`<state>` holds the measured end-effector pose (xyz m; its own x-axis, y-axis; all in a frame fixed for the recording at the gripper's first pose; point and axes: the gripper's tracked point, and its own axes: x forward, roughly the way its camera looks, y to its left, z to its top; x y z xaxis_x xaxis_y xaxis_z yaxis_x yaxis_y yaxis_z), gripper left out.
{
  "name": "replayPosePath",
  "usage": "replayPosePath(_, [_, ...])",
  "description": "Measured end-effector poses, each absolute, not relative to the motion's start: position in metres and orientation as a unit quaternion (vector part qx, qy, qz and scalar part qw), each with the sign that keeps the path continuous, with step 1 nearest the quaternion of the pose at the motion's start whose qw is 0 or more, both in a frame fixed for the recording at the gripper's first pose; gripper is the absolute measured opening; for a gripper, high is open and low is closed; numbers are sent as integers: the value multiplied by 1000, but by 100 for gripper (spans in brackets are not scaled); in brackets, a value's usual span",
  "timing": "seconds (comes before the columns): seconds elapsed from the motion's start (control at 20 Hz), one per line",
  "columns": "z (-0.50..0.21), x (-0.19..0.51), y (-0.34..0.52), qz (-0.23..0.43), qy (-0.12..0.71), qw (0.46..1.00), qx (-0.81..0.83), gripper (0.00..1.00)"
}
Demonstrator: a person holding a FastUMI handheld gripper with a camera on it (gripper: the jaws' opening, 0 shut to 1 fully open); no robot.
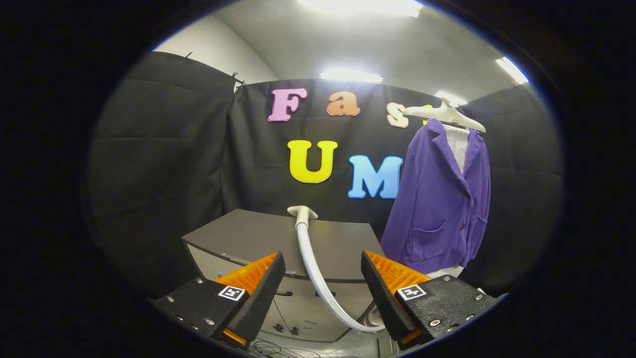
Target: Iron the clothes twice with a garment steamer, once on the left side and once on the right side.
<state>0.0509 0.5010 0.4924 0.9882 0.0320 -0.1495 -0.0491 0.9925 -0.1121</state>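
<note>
The hand-held gripper (pixel 323 278) hangs empty, fingers apart. The steamer (pixel 302 213) stands on the desk (pixel 248 233) at 12 o'clock; centre on its neck before closing. The jacket (pixel 439 199) hangs at 2.

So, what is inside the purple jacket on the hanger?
A white garment shows at the open collar of the purple jacket and below its hem; the rest is covered. The gripper is open, with the steamer hose between its fingers.
</note>
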Motion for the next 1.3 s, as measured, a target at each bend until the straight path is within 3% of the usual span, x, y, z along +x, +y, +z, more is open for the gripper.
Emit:
replayPosePath(0.5, [500,212,514,5,175,984,-26,95])
replayPosePath(0.85, [463,318,544,47,277,959,29,94])
replayPosePath(1.1, [422,361,555,60,356,931,61,90])
replayPosePath(1.3, [394,364,560,68,409,908,57,80])
